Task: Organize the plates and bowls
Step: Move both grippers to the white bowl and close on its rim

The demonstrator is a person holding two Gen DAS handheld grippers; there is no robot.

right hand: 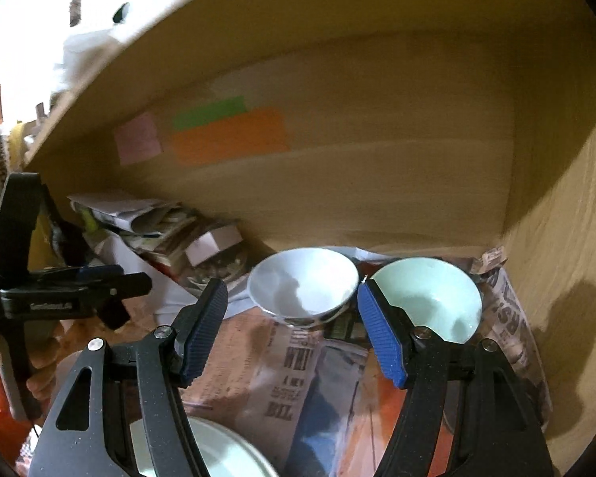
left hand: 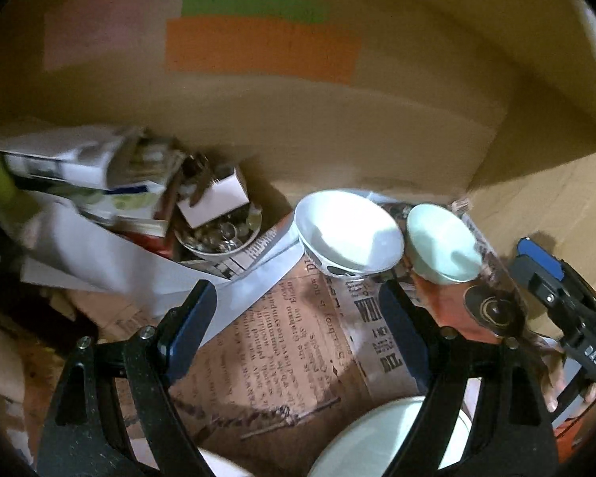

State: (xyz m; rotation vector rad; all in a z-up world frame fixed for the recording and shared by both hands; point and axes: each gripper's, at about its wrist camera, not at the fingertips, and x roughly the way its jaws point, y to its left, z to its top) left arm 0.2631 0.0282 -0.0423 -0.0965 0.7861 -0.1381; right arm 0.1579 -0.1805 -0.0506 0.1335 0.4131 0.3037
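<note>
A white bowl (left hand: 349,230) (right hand: 304,284) with a dark pattern outside and a pale green bowl (left hand: 443,242) (right hand: 429,298) stand side by side on newspaper at the back of a wooden shelf. A pale plate (left hand: 389,441) (right hand: 218,453) lies at the front. My left gripper (left hand: 298,306) is open and empty, in front of the white bowl. My right gripper (right hand: 292,308) is open and empty, its right finger between the two bowls. Each gripper shows at the edge of the other's view, the right (left hand: 552,290) and the left (right hand: 79,278).
A cluttered bowl of small items (left hand: 218,234) (right hand: 214,266), a white box (left hand: 214,198) and stacked papers (left hand: 79,175) fill the shelf's left. The wooden back wall (right hand: 377,167) carries coloured sticky notes (right hand: 230,135). A side wall (right hand: 568,238) closes the right.
</note>
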